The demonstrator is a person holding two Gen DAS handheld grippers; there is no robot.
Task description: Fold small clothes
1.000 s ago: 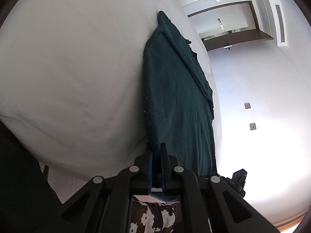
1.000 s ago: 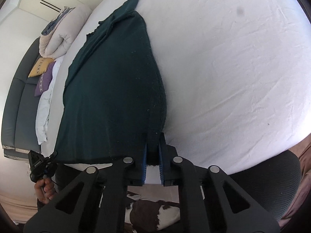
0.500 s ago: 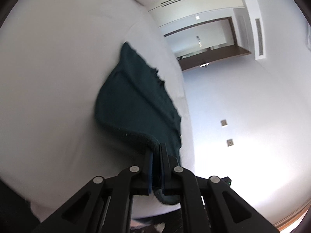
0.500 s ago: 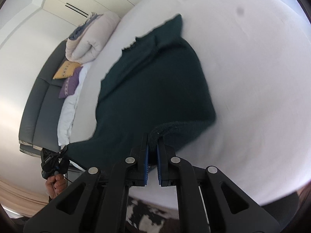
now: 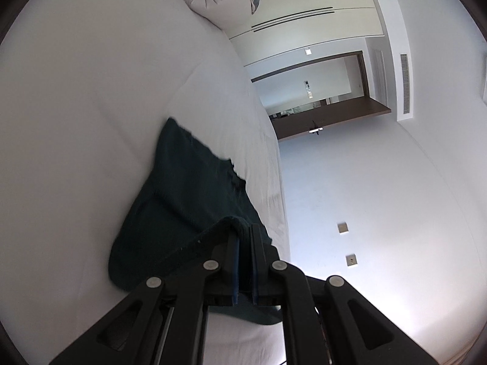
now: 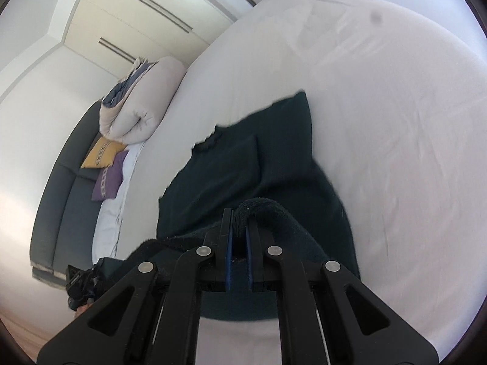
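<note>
left tongs [image 5: 243, 231], right tongs [image 6: 239, 216] pinching dark garment [image 6: 243, 167], bed [image 6: 395, 121]

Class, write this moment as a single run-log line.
left tool: shut on dark green garment | right tool: shut on garment | near edge lifted over white bed

Dark green garment's [image 6: 261, 176] far edge motion-blurred, near hem hidden behind right hand-held gripper [image 6: 239, 222].

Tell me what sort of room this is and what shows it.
Most likely a bedroom: a wide bed with a white sheet, a rolled duvet beside yellow and purple cushions at its head, and pale built-in wardrobe doors behind.
</note>
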